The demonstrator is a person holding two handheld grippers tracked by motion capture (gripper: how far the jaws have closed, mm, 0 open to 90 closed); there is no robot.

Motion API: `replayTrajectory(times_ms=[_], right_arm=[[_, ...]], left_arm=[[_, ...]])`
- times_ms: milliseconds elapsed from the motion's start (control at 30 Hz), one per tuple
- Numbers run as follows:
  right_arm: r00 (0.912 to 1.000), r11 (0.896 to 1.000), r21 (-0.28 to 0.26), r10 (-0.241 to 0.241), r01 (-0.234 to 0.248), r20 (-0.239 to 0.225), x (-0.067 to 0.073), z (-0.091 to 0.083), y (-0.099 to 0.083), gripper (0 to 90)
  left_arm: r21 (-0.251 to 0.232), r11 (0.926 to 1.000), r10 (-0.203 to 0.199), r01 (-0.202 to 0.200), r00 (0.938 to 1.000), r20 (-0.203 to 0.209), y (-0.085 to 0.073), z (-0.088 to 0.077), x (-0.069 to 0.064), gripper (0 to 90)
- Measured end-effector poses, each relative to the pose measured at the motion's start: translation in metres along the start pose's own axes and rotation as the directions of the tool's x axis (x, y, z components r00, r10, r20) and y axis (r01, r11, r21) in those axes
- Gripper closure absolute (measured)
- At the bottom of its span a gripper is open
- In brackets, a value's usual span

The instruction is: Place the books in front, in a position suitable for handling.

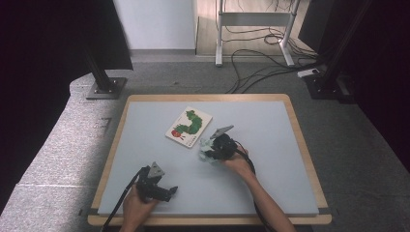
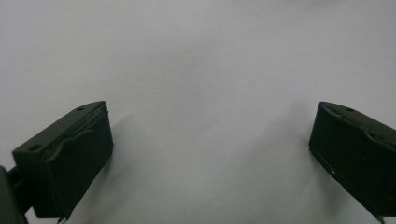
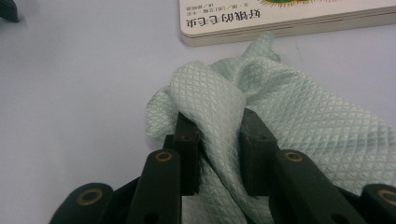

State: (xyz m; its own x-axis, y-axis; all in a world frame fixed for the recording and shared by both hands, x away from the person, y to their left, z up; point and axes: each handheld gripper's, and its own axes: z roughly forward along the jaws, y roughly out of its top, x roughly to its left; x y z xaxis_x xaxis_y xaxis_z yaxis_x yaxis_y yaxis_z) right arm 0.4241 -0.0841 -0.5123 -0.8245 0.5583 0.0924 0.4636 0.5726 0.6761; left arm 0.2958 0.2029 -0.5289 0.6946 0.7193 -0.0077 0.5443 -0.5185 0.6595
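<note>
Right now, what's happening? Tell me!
Right gripper shut on the green cloth. Left gripper open, nothing between its fingers. Caterpillar book lies just beyond the cloth.

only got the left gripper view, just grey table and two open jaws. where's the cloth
Observer: The cloth is at the right gripper, whose jaws pinch a fold of it.
Operator: anything near it
Observer: A book with a green caterpillar cover lies flat just beyond the cloth; whether they touch, I cannot tell.
Operator: and my left gripper
Observer: In the high view the left gripper sits near the table's front edge, well apart from cloth and book.
</note>
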Motion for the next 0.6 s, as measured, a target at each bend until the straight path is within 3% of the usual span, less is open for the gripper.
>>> replayTrajectory(times_ms=[600], right_arm=[[0.9988, 0.996, -0.076, -0.044, 0.045, 0.021, 0.005, -0.047, -0.004, 72.3]], left_arm=[[0.000, 1.0000, 0.000, 0.000, 1.0000, 0.000, 0.000, 0.000, 0.000, 0.0]])
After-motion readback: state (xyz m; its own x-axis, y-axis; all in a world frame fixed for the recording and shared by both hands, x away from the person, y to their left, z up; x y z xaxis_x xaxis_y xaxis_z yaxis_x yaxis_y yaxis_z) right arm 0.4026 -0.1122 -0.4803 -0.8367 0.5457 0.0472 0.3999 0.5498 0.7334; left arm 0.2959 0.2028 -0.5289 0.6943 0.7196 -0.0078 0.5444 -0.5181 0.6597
